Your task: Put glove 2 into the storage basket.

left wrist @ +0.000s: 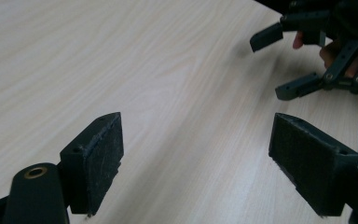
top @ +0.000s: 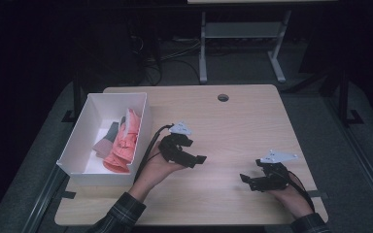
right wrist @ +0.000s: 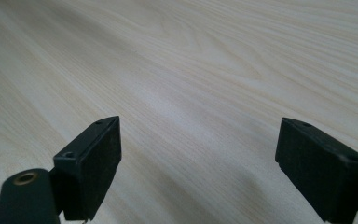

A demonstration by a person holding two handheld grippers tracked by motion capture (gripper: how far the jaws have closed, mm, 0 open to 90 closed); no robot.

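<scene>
My left gripper [top: 197, 159] hangs low over the middle of the wooden table [top: 233, 121], just right of a white box [top: 80, 141], with its jaws pointing right. In the left gripper view its jaws [left wrist: 198, 154] stand wide apart over bare wood with nothing between them. My right gripper [top: 245, 179] rests near the front right of the table, pointing left toward the other one. It is open over bare wood in its own view [right wrist: 196, 154]. The left gripper view also shows the right gripper [left wrist: 277, 65] at the upper right, open and empty.
The white box holds a crumpled pink cloth [top: 124, 141] and a grey cloth piece [top: 105, 141]. A round cable hole [top: 223, 97] lies near the table's far edge. Beyond the table stands a white metal frame [top: 243, 34] on a dark floor.
</scene>
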